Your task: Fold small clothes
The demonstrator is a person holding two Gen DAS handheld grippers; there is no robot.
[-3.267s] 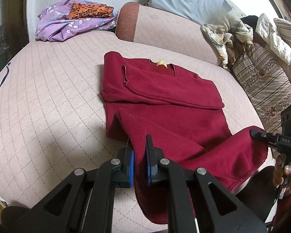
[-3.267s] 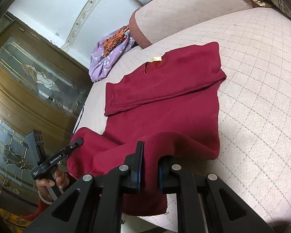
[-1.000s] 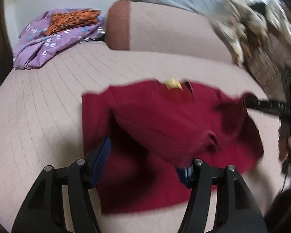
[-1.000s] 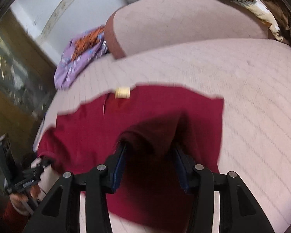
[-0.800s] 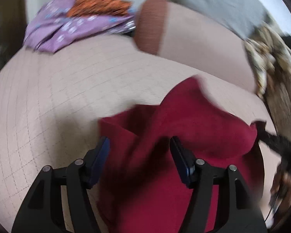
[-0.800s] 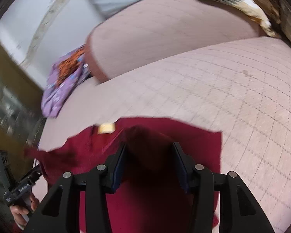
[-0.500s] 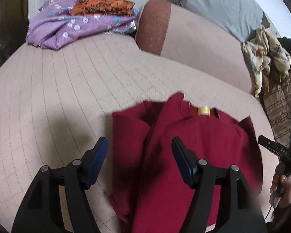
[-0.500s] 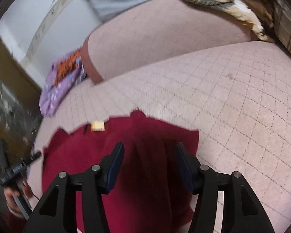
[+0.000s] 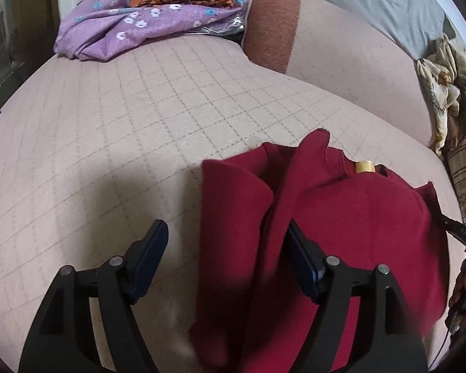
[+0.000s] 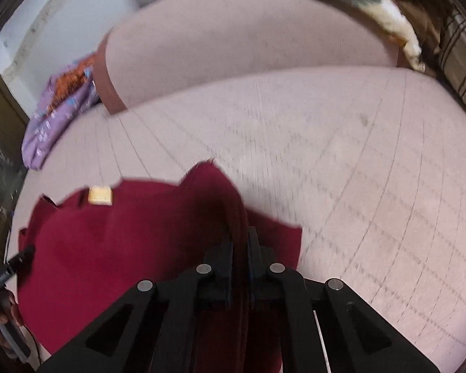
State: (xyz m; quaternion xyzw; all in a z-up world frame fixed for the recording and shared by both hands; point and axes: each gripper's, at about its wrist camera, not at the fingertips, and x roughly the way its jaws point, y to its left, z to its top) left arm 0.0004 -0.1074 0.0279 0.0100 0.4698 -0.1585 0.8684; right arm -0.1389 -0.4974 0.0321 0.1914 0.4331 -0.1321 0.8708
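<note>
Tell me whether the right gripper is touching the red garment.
Touching. In the right wrist view the right gripper, jaws closing, pinches a raised fold of the red garment.

open quilted bed (image 9: 139,118) left of sweater (image 9: 341,217); bolster (image 9: 326,46) blocks behind.

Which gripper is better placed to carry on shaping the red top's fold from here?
Right, probably. The right gripper is closing on a ridge of the red top, which sits between its pads. The left gripper is opening, pressing nothing, though the top's folded edge lies between its jaws.
</note>
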